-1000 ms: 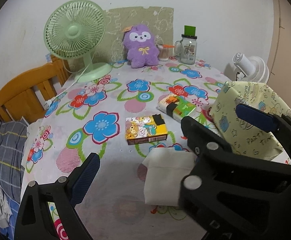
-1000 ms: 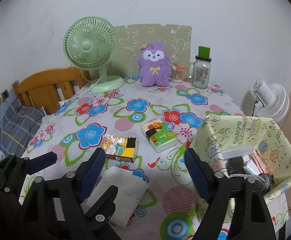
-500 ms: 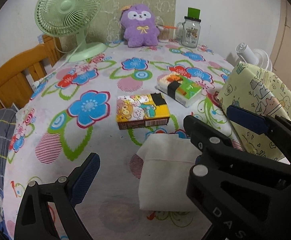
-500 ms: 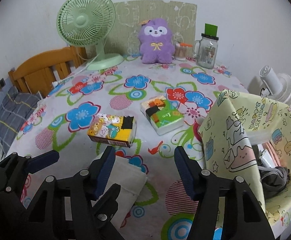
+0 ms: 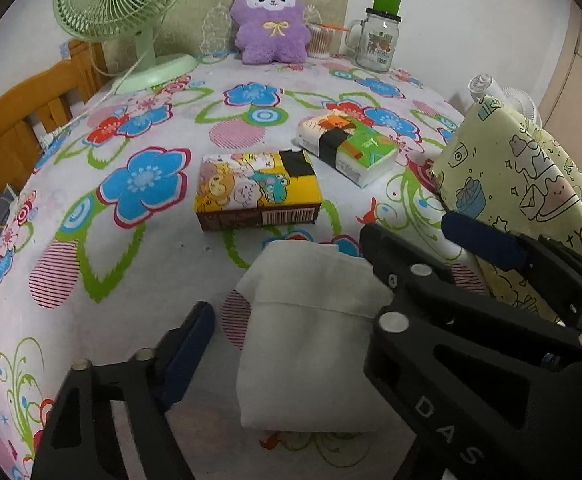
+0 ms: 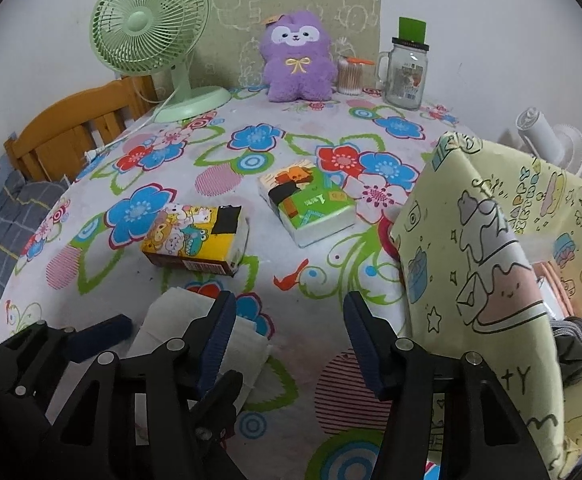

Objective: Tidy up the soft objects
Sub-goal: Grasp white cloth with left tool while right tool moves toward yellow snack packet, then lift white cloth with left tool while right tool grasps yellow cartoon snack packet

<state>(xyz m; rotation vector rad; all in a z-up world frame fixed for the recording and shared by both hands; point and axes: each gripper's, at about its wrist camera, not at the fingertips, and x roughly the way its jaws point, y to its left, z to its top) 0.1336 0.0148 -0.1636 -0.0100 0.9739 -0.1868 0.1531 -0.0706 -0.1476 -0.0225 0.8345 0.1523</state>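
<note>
You were at the pick-up step: left gripper (image 5: 287, 280) lined up on the white folded cloth (image 5: 307, 344) at the near edge of the table (image 5: 91, 320), nothing lifted yet as far as I could judge. Its jaws were spread wide and empty; the cloth lay flat on the table between them, one blue pad just beside its left edge, the other past its far right corner near the bag. Whether either pad touched the fabric, I couldn't tell. Right gripper (image 6: 289, 322) was also spread and empty, hovering over bare tablecloth just right of the cloth, with its left jaw overlapping the cloth's right side in the right wrist view; contact unclear there too. Next move, in my judgement, called for dropping the left jaws lower around the cloth and closing on a fold so the layers came up together, then carrying it to the yellow-green printed bag (image 6: 491, 240) standing at the right edge of the table. That bag already held some items; I couldn't make them out. The yellow tissue pack (image 5: 255, 190) and the green tissue pack (image 5: 345, 146) sat further in, well clear of both grippers, likely next in the queue. Purple plush (image 5: 271, 20) was at the far side, near the wall.
</note>
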